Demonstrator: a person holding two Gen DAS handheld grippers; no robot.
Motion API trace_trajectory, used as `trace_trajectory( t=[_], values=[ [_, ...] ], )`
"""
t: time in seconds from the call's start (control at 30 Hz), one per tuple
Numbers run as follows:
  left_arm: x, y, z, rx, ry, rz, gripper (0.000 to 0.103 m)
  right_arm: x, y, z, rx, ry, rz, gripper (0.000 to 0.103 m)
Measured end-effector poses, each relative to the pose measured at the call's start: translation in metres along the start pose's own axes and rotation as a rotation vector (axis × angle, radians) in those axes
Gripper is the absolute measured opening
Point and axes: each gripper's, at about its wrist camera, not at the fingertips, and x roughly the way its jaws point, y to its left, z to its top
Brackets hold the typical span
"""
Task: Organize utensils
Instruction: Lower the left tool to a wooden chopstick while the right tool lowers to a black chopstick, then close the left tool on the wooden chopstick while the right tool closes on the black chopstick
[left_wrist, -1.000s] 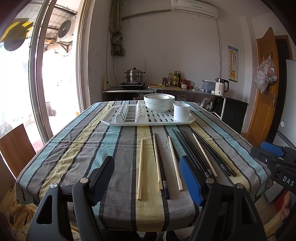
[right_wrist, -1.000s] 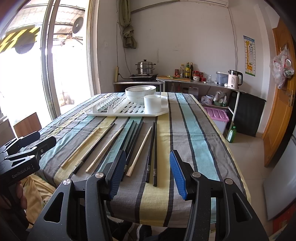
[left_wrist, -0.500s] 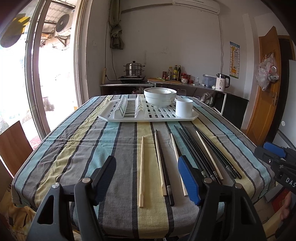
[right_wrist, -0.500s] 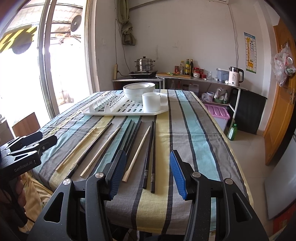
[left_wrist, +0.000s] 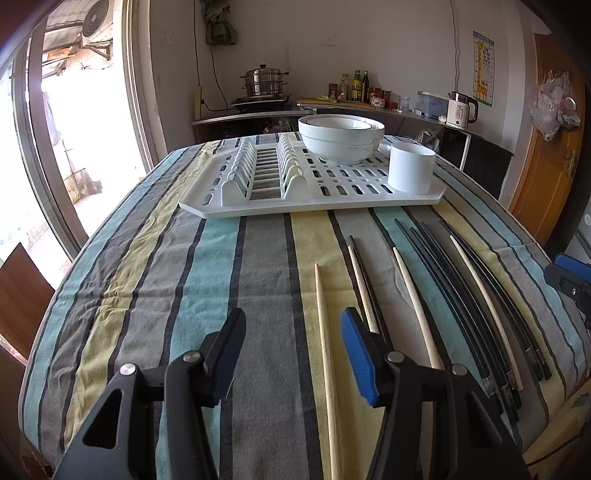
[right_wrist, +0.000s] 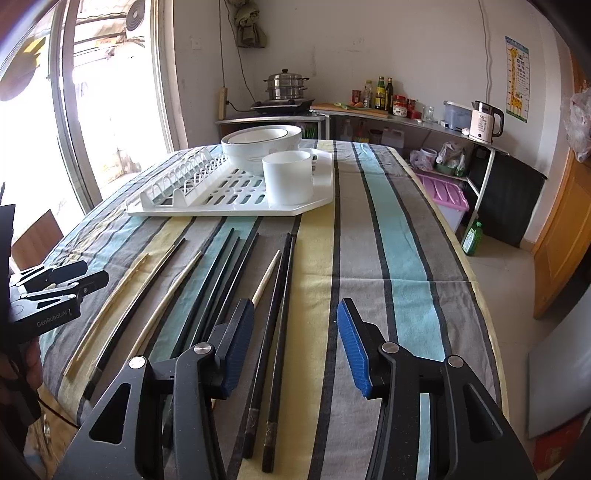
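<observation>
My left gripper (left_wrist: 291, 334) and right gripper (right_wrist: 295, 321) hover over the table (left_wrist: 207, 280), jaws closing, nothing gripped. The chopsticks (right_wrist: 221, 280) lie before the drying rack (right_wrist: 236, 201).

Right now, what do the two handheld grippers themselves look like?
Both are black plastic. The left gripper and right gripper each have two angular arms with triangular cut-outs, silver round pivot pins and ribbed blue pads on the jaws. In the right wrist view, white lettering "GenRobot.AI" marks the left one's side.
</observation>
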Motion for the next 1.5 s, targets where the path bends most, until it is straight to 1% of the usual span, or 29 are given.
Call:
trace_trajectory(
  t=[0.1,0.13,0.27,0.43,0.6,0.63,0.67,0.9,1.0,1.13,1.3,1.4,1.5],
  values=[
    [0.015,0.004,0.007,-0.008,0.043,-0.014,0.054,0.021,-0.003,0.01,-0.026,0.047,-0.006,0.037],
    [0.019,0.004,0.008,-0.01,0.053,-0.013,0.052,0.029,-0.004,0.013,-0.032,0.064,-0.01,0.032],
    [0.034,0.005,0.012,-0.007,0.09,-0.017,0.05,0.051,-0.008,0.021,-0.039,0.115,0.009,0.025],
    [0.041,0.005,0.014,-0.003,0.116,-0.041,0.049,0.071,-0.006,0.029,-0.052,0.159,0.041,0.024],
    [0.044,0.003,0.017,0.013,0.126,-0.039,0.048,0.077,-0.001,0.037,-0.059,0.159,0.055,0.023],
    [0.044,0.003,0.017,0.014,0.126,-0.037,0.047,0.077,0.001,0.037,-0.062,0.157,0.063,0.022],
    [0.044,0.003,0.017,0.016,0.126,-0.034,0.047,0.078,0.004,0.039,-0.065,0.157,0.073,0.017],
    [0.045,0.002,0.019,0.017,0.122,-0.029,0.035,0.086,0.022,0.044,-0.073,0.17,0.125,0.015],
    [0.045,0.002,0.019,0.017,0.123,-0.029,0.033,0.09,0.028,0.049,-0.064,0.174,0.146,0.015],
    [0.045,0.002,0.019,0.018,0.123,-0.029,0.028,0.102,0.035,0.056,-0.069,0.194,0.148,0.013],
    [0.046,0.0,0.021,0.021,0.125,-0.034,0.02,0.118,0.038,0.063,-0.064,0.227,0.136,0.012],
    [0.049,0.0,0.025,0.02,0.131,-0.041,0.018,0.128,0.039,0.064,-0.06,0.263,0.122,0.012],
    [0.051,-0.001,0.026,0.031,0.134,-0.039,0.016,0.129,0.043,0.064,-0.083,0.269,0.1,0.011]
  ],
)
